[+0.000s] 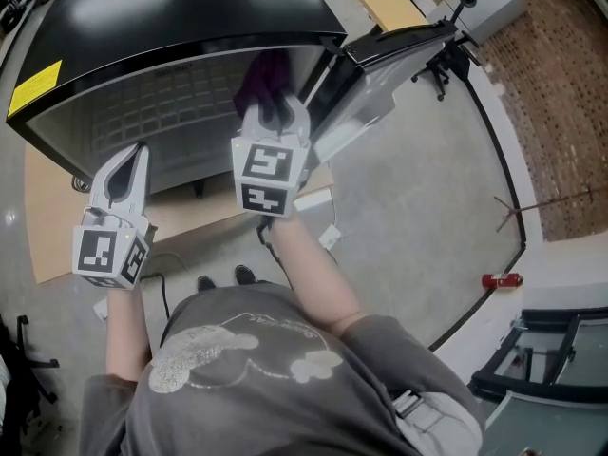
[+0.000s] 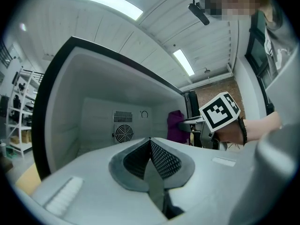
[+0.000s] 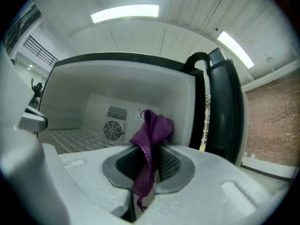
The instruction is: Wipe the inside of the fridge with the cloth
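Observation:
A small black fridge (image 1: 180, 27) with a white inside stands open in front of me. My right gripper (image 1: 273, 120) is shut on a purple cloth (image 1: 263, 76) and holds it at the fridge's mouth, near the right wall. In the right gripper view the cloth (image 3: 150, 137) hangs up out of the shut jaws, before the back wall with its round fan grille (image 3: 111, 130). My left gripper (image 1: 123, 174) is shut with nothing in it, lower left of the opening. In the left gripper view the cloth (image 2: 176, 125) shows at the right.
The fridge door (image 1: 389, 50) is swung open to the right. A wire shelf (image 1: 171, 112) lies inside the fridge. The fridge rests on a wooden board (image 1: 47, 207) on a grey floor. A thin black stand (image 1: 446, 36) is behind the door.

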Tool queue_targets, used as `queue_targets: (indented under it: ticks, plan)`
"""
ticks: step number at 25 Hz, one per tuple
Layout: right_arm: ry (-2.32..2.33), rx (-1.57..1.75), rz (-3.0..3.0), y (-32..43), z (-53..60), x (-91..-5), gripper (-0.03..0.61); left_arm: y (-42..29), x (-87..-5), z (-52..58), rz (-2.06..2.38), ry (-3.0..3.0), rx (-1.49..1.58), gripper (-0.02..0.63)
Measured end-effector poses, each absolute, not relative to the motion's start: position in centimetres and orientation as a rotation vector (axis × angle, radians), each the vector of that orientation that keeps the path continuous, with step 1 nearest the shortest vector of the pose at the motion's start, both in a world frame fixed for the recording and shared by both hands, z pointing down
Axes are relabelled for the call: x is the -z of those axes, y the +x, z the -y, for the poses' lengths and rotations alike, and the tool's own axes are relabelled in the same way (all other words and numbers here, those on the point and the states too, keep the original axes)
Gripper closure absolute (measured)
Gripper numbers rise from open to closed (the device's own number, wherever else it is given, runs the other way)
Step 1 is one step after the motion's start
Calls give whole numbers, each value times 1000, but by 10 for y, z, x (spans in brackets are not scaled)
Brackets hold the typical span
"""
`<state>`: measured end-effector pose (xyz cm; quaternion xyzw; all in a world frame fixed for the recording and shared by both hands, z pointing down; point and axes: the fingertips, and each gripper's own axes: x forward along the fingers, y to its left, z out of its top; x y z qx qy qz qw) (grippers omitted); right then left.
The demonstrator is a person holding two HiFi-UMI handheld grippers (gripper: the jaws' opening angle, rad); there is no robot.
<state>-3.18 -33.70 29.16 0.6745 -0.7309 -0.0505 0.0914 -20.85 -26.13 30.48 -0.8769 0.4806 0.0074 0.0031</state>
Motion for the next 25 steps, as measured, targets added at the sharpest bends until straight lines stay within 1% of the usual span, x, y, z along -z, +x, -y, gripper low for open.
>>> queue_targets:
  ticks: [8,12,17,21,25]
  plan:
    - [2001,144,2142,-14,302,-304,535,-187,-319,261,-1450,-2797,-36,595]
    - [1938,185,2230,-24,290,-301,535,-184,-323,258,-1460,-2796,-28,595]
    - [1718,249,2425,-72,269,-307,535,-200,-341,253,-1563,-2738,5,595]
    - [1440,305,2544,-128,248,-330,535,-231,-363,245,-1711,-2684,36,595]
    - [1231,320,2616,-168,232,-365,535,-257,-380,239,-1801,-2608,67,596]
